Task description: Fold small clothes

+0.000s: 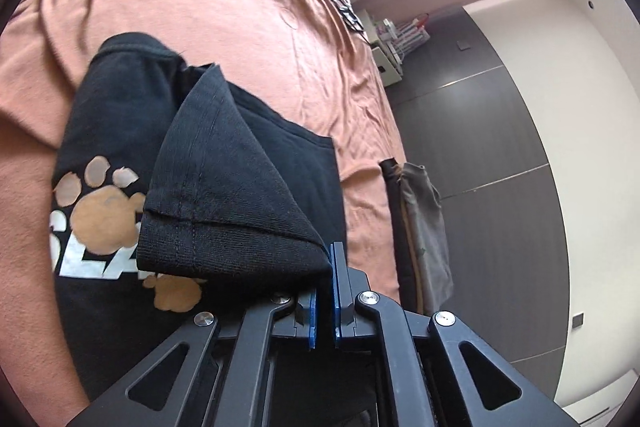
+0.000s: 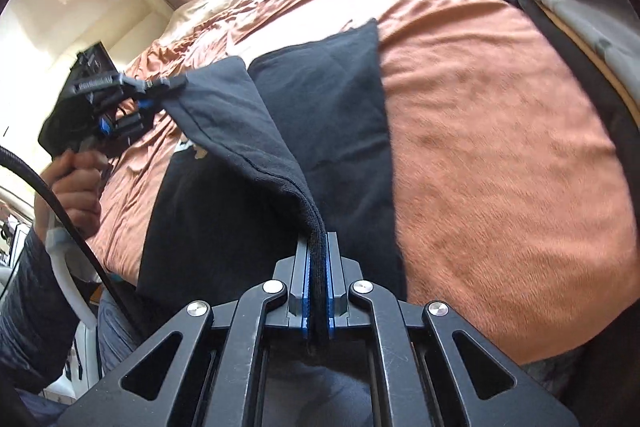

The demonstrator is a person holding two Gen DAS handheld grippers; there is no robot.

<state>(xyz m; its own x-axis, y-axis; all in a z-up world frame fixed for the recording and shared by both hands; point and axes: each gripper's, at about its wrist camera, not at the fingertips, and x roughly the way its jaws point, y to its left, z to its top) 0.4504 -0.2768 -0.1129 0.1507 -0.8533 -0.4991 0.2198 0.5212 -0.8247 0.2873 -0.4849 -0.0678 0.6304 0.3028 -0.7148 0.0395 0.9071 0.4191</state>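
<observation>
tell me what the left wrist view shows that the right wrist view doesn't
Only the left wrist view shows the paw print and white lettering clearly, plus the dark floor beside the bed. Only the right wrist view shows the person's hand holding the left gripper from outside, clamped on a lifted edge of fabric. Both show the black t-shirt on the orange bedsheet, the grey garment at the bed's edge, and a gripper shut on shirt fabric: the left up close in its own view, the right gripper in its own.
</observation>
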